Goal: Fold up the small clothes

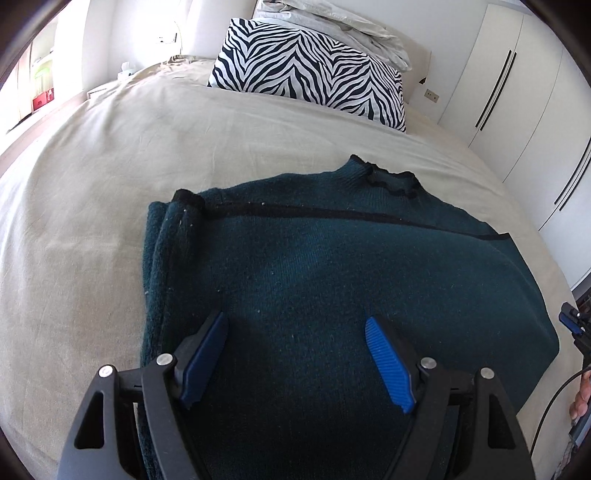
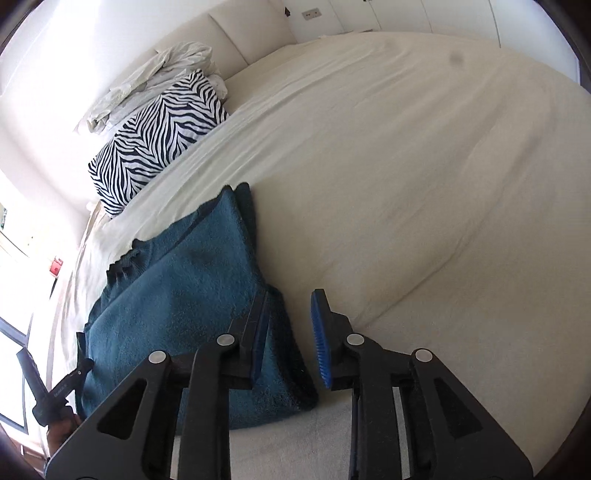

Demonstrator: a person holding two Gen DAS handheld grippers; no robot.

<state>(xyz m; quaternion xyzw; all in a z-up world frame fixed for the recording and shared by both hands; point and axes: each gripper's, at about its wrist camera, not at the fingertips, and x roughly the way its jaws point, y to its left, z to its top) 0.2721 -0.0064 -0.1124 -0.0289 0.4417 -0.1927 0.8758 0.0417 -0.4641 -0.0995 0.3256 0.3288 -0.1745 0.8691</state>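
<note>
**user_a:** Bedroom setup again, big beige bed [image 1: 110,177] is serving as the work surface, zebra pillow [image 1: 310,66] and a crumpled duvet [image 1: 332,22] are sitting up by the headboard, white wardrobe [image 1: 517,92] is running along the side. That teal sweater [image 1: 295,266] is lying near the close edge of the bed, looking like the sides are already tucked in, collar pointing toward the pillow.

**user_b:** What are the grippers doing?

**user_a:** Left gripper [image 1: 295,354] is hovering over the sweater's lower half with its jaws spread wide, nothing in them. Right gripper [image 2: 291,332] is sitting at the sweater's edge, jaws parted a bit and not pinching anything; one finger is over the knit, the other over bare sheet.

**user_b:** So what's going wrong from here, you think?

**user_a:** My guess: thick knit, so grabbing only the top layer is going to drag the tucked sleeve back out. Uneven lifting between the two sides is probably going to skew the fold too.

**user_b:** Anything you're not seeing?

**user_a:** The hem is hiding under the left gripper, and I can't tell how the sleeves are lying inside.
</note>
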